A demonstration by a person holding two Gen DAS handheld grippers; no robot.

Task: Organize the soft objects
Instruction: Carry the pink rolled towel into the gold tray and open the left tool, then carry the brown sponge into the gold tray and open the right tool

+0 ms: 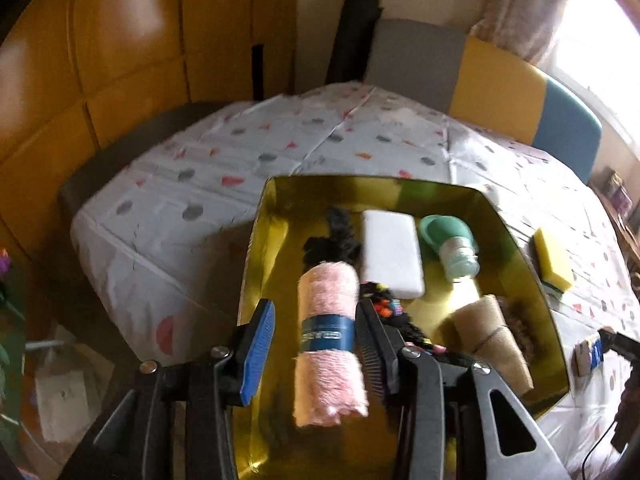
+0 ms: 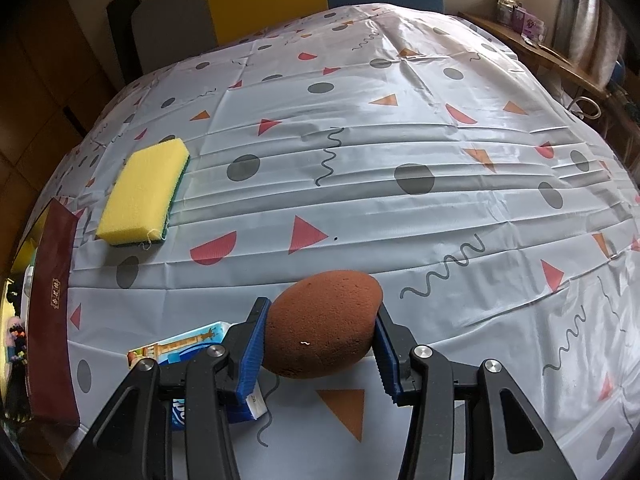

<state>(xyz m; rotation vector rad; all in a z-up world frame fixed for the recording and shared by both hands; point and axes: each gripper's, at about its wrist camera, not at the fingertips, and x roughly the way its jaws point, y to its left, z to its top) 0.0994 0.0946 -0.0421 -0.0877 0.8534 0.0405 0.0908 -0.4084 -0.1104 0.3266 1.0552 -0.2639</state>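
- The left gripper (image 1: 316, 344) hangs over the gold tray (image 1: 520, 280), its jaws apart around the rolled pink towel (image 1: 330, 344); a gap shows between the blue pad (image 1: 258, 352) and the roll, so the towel looks let go, not gripped; it lies lengthwise in the tray, probably laid there to fill the free left lane.
- Already in the tray, side by side: a black fuzzy piece (image 1: 332, 240), a white sponge block (image 1: 390, 256), a green squeeze bottle (image 1: 452, 248), a beige roll (image 1: 492, 336); the neat rows suggest each thing gets its own place.
- The right gripper (image 2: 320, 348) has its jaws clamped on the brown egg-shaped sponge (image 2: 320, 324), both pads pressing its flanks; it sits low over the table (image 2: 400, 140), seemingly held ready for its turn.
- The yellow sponge (image 2: 146, 192) still lies on the table just beside the tray's red outer wall (image 2: 54, 312); a blue tissue pack (image 2: 192, 344) rests near the right gripper; both seem left to collect.
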